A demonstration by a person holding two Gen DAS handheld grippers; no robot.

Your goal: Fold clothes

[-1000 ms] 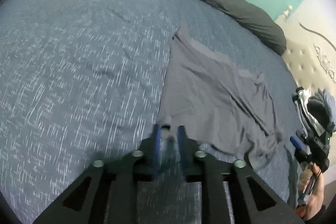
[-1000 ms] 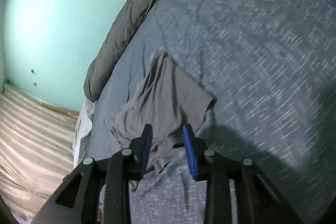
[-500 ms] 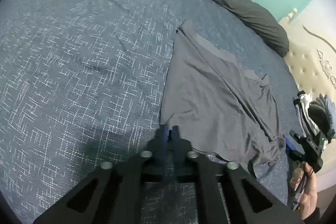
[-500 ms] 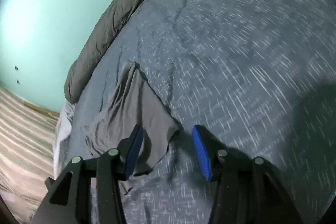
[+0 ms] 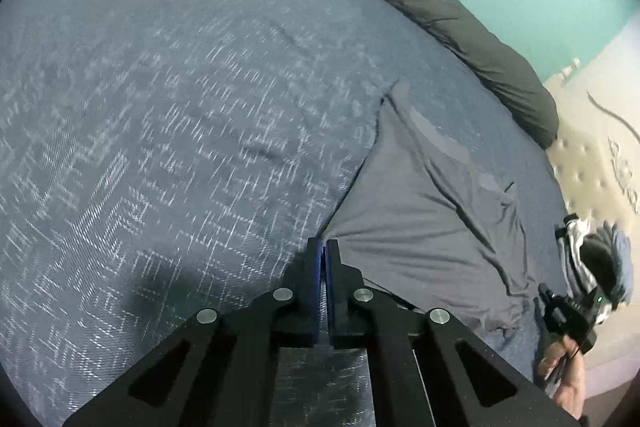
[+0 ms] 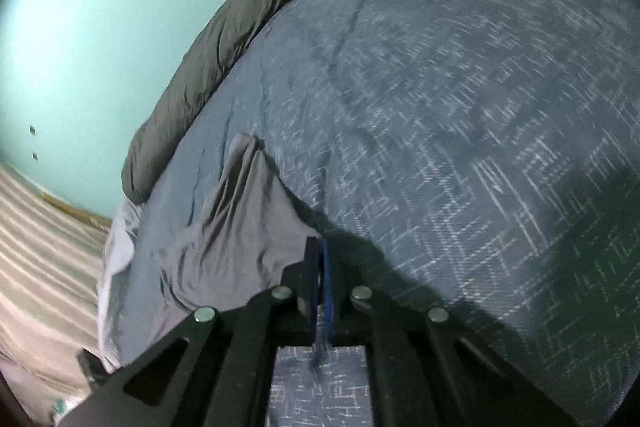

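Both hand-held grippers, left [image 5: 323,247] and right [image 6: 319,247], were clamped tight on corners of grey shorts [image 5: 432,223] lying on the bed [image 5: 180,131] at lower centre.

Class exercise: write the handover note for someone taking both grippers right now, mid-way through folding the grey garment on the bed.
Left gripper: fingers shut on the near corner of the grey garment.
Right gripper: fingers shut on the garment's other near corner.
Garment: spread, somewhat wrinkled, on the blue bedspread, far corner toward the dark grey bolster.
Done: both corners gripped.
Left: no fold visible yet; probably lift both corners and carry them over to the far edge.
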